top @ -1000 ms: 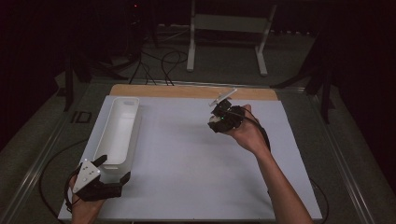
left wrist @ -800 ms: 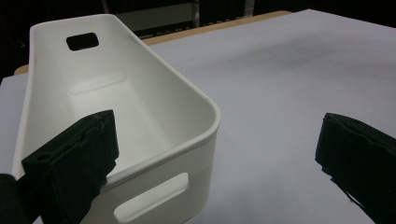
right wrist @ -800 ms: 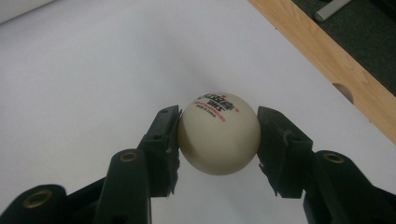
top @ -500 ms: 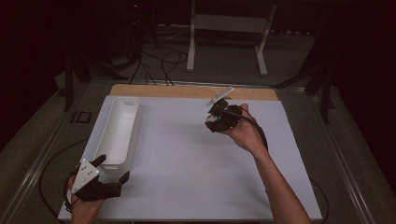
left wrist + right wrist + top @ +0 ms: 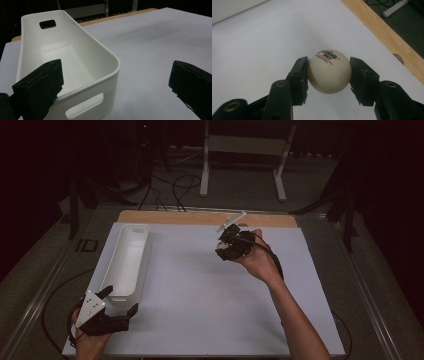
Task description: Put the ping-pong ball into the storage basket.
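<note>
Both tongs are black: the left tongs (image 5: 120, 301) carry a grey three-cornered plate (image 5: 90, 307), the right tongs (image 5: 329, 75) show brass-ringed screw holes (image 5: 280, 83).

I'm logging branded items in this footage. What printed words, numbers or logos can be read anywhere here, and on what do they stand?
"DHS": black letters, seen upside down, on the white ball held in the right gripper.
Black line above it on the ball: too blurred to read.
Small red line below it: too small to read.
White bin: no text visible.
</note>
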Demonstrator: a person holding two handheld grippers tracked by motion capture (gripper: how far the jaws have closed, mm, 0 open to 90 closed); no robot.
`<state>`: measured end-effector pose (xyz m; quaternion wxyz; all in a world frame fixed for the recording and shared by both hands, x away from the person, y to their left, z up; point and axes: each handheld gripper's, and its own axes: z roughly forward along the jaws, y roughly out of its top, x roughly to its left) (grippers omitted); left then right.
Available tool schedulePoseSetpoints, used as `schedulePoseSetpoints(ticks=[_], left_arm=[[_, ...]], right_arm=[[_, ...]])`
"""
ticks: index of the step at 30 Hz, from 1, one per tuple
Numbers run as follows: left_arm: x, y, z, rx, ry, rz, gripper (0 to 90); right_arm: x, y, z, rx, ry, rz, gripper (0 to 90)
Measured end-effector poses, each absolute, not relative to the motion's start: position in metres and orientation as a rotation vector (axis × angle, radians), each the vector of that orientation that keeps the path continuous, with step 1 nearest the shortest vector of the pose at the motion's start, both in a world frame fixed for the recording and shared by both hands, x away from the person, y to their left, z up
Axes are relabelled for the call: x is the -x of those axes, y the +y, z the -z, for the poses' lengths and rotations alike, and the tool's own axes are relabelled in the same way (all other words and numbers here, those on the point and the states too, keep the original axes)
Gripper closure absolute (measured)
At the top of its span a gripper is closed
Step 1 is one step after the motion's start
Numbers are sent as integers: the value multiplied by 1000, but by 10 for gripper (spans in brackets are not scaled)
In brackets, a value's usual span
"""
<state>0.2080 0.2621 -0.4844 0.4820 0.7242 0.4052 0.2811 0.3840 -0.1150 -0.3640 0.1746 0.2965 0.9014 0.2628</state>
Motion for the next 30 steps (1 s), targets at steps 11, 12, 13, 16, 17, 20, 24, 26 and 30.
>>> schedulePoseSetpoints(ticks=[11,12,13,16,17,20,24,26,30], left_arm=[[-208,263,484,-1763,992,-689,0],[-208,263,484,-1763,991,-690,0],[-208,263,484,-1764,992,-689,0],[-208,262,484,-1766,990,-688,0],[-208,262,485,-1765,989,-687,0],[-208,263,484,-1765,991,-688,0],[-208,262,485,-1766,989,-689,0],[-208,262,485,-1767,989,-689,0],[-208,262,485,-1769,989,-687,0]], right_arm=[[-384,-108,361,-827,2561,-754,505],[-384,-107,360,-828,2562,-754,505],[-384,-106,360,-830,2559,-755,505],[-385,-105,359,-828,2560,-763,505],[-385,-104,359,-828,2561,-765,506],[-384,-103,358,-820,2560,-762,506],[-384,-100,357,-817,2562,-774,505],[-384,-99,357,-812,2562,-775,506],[-385,-96,356,-806,2563,-780,506]])
